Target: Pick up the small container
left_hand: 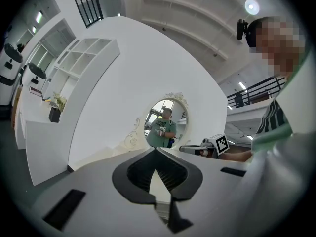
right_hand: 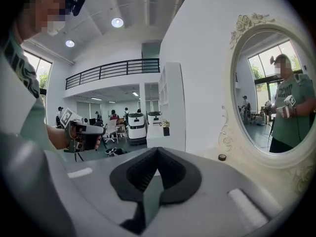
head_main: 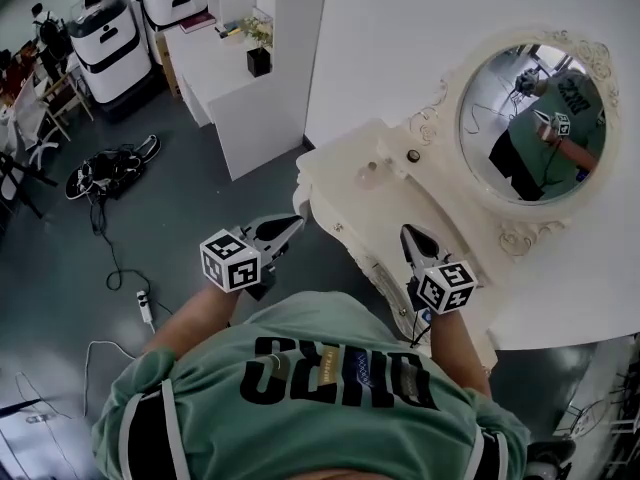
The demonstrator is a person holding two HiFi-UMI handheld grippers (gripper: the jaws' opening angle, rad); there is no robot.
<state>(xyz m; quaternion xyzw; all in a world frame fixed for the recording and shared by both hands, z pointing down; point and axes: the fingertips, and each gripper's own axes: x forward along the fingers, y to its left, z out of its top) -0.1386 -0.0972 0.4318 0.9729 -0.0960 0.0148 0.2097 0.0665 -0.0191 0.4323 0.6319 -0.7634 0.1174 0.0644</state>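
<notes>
A small dark round container (head_main: 413,155) stands on the cream vanity table (head_main: 345,183), close under the round mirror (head_main: 535,118); the right gripper view shows the container (right_hand: 222,157) too. A pale translucent jar (head_main: 370,174) sits near it. My left gripper (head_main: 297,221) is off the table's left edge, its jaws shut with nothing between them (left_hand: 156,149). My right gripper (head_main: 406,229) hovers at the table's front edge, well short of the container, its jaws (right_hand: 157,148) also shut and holding nothing. Each gripper appears in the other's view: the right gripper (left_hand: 207,146) and the left gripper (right_hand: 84,132).
A white counter (head_main: 225,78) with a potted plant (head_main: 259,60) stands behind the vanity. Cables and dark gear (head_main: 110,173) and a power strip (head_main: 146,308) lie on the grey floor. Two white-and-black machines (head_main: 105,33) stand at the far left.
</notes>
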